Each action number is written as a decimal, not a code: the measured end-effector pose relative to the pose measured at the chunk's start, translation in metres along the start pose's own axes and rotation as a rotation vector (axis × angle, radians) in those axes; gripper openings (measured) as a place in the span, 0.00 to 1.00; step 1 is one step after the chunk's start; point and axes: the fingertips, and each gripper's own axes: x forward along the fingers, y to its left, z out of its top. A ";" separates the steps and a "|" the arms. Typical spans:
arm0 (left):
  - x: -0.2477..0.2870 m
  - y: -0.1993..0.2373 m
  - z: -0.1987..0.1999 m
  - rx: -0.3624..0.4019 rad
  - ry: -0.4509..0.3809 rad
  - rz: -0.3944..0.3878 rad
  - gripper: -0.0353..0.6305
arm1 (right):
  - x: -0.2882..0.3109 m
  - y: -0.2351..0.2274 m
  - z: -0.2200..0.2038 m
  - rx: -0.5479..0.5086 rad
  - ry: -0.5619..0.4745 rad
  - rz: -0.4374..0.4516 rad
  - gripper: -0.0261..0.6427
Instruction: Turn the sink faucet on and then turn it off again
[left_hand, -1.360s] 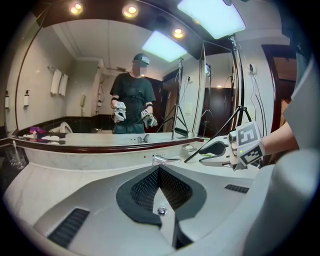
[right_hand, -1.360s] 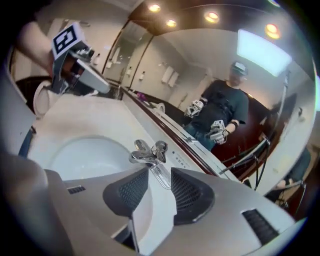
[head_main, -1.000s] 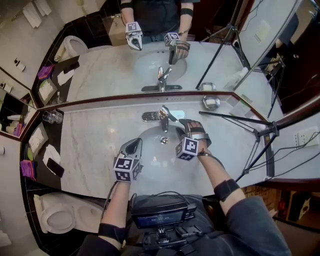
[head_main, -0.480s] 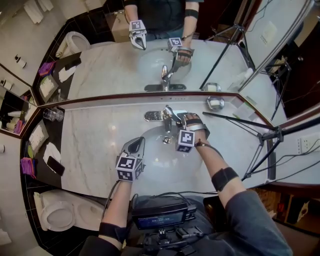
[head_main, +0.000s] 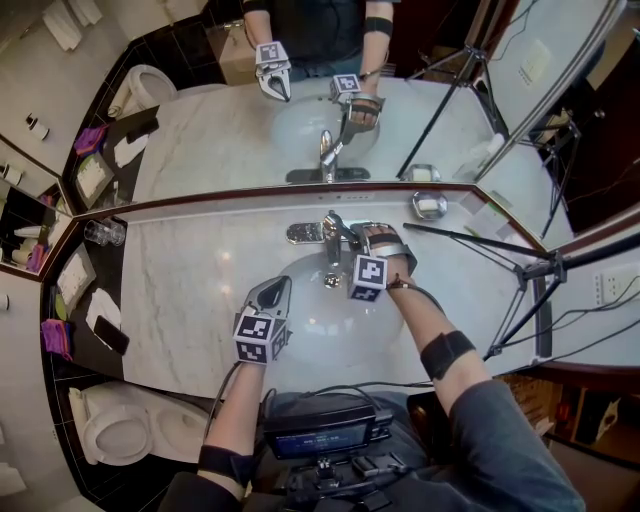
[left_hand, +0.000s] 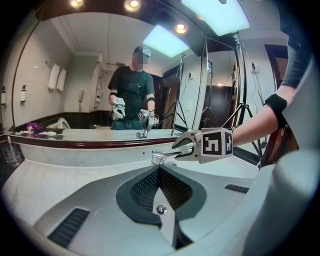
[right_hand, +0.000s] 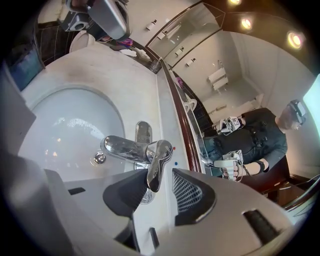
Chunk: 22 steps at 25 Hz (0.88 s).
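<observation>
The chrome faucet (head_main: 329, 237) stands at the back of the white sink basin (head_main: 300, 325), its lever handle (right_hand: 158, 167) pointing toward me above the spout (right_hand: 120, 146). My right gripper (head_main: 351, 238) reaches over the basin from the right. Its jaws have just been closing and stand on either side of the lever handle, with a gap still showing at one pad. My right gripper (right_hand: 155, 189) shows the lever tip between its dark pads. My left gripper (head_main: 274, 289) hovers shut over the basin's front left, holding nothing. In the left gripper view the faucet (left_hand: 162, 158) lies ahead.
A wide mirror (head_main: 320, 110) runs behind the marble counter (head_main: 190, 290). A soap dish (head_main: 424, 205) sits back right, a glass (head_main: 100, 233) back left. A tripod (head_main: 520, 266) leans over the right side. A toilet (head_main: 112, 430) and side shelf (head_main: 75, 310) stand at left.
My right gripper has slid left and a little down to the faucet, and its jaws now straddle the lever handle. The left gripper has stayed where it was.
</observation>
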 end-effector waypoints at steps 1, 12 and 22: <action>0.000 -0.001 0.000 0.002 0.001 -0.001 0.06 | 0.000 -0.001 0.000 0.004 -0.001 -0.002 0.29; 0.001 -0.003 -0.006 0.002 0.015 -0.003 0.06 | -0.001 -0.026 0.013 0.091 -0.025 -0.041 0.29; 0.001 -0.006 -0.011 -0.008 0.013 -0.004 0.06 | 0.008 -0.036 0.018 0.171 -0.021 -0.024 0.29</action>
